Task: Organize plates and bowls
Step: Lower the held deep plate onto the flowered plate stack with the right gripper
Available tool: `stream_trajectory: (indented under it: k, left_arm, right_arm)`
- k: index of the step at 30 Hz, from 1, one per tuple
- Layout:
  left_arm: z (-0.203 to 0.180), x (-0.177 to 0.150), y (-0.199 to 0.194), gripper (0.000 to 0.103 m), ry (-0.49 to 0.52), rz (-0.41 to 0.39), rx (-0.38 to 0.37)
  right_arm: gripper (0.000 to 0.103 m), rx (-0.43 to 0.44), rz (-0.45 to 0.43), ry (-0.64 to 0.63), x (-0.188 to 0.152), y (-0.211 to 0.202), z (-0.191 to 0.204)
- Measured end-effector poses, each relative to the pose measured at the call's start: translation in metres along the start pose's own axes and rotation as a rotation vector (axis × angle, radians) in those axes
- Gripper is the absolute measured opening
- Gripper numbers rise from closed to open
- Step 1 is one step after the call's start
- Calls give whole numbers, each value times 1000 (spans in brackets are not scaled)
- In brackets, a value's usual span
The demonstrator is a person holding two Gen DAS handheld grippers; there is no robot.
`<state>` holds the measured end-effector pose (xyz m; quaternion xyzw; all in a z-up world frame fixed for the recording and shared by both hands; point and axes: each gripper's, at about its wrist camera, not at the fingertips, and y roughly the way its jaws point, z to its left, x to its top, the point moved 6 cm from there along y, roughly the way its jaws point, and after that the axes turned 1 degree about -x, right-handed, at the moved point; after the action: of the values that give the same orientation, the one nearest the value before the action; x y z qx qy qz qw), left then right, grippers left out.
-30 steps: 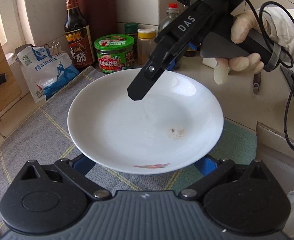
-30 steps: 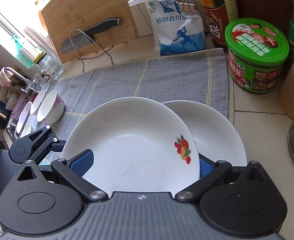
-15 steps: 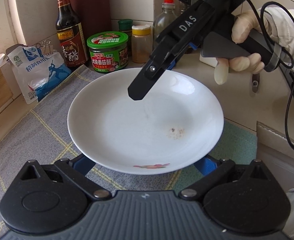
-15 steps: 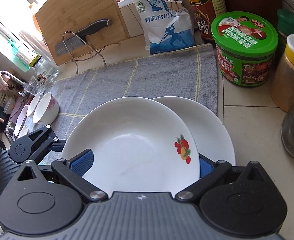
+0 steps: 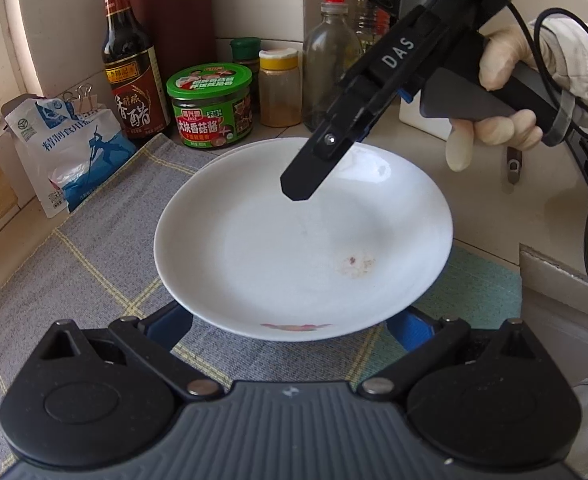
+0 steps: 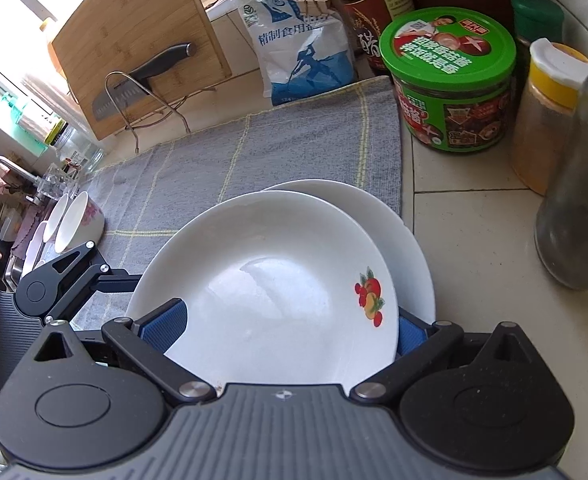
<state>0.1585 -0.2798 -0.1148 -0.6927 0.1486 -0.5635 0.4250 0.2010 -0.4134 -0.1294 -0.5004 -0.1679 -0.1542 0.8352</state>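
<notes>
White plate with fruit motif (image 6: 269, 280) sits partly over a second white plate (image 6: 410, 240), whose rim shows past it toward 1 o'clock in the right wrist view; both over the near-right corner of the grey checked towel (image 6: 253, 152). Right gripper (image 6: 289, 332) closed on the upper plate's near rim, blue pads either side. Left gripper (image 5: 289, 324) spread wide, its blue pads flanking the same plate's (image 5: 302, 236) edge from the opposite side; grip on it cannot be told. Small reddish smear in the plate's well. At 12 o'clock from the left camera: green-lidded jar (image 5: 209, 106), vinegar bottle (image 5: 133, 80), salt bag (image 5: 69, 148). Two small bowls (image 6: 73, 220) at far 9 o'clock, by the sink.
</notes>
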Motion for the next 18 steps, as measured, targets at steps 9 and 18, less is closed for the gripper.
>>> stream_trajectory:
  k: [9,18]
  left_arm:
    - [3,1,4,102,-9,-7,-14]
    - [2,2,3,102,16,-21,-11]
  right_arm:
    - [103,-30,-12,13,-5,-8,0]
    - [103,-63,-37,19,-11,-19,4]
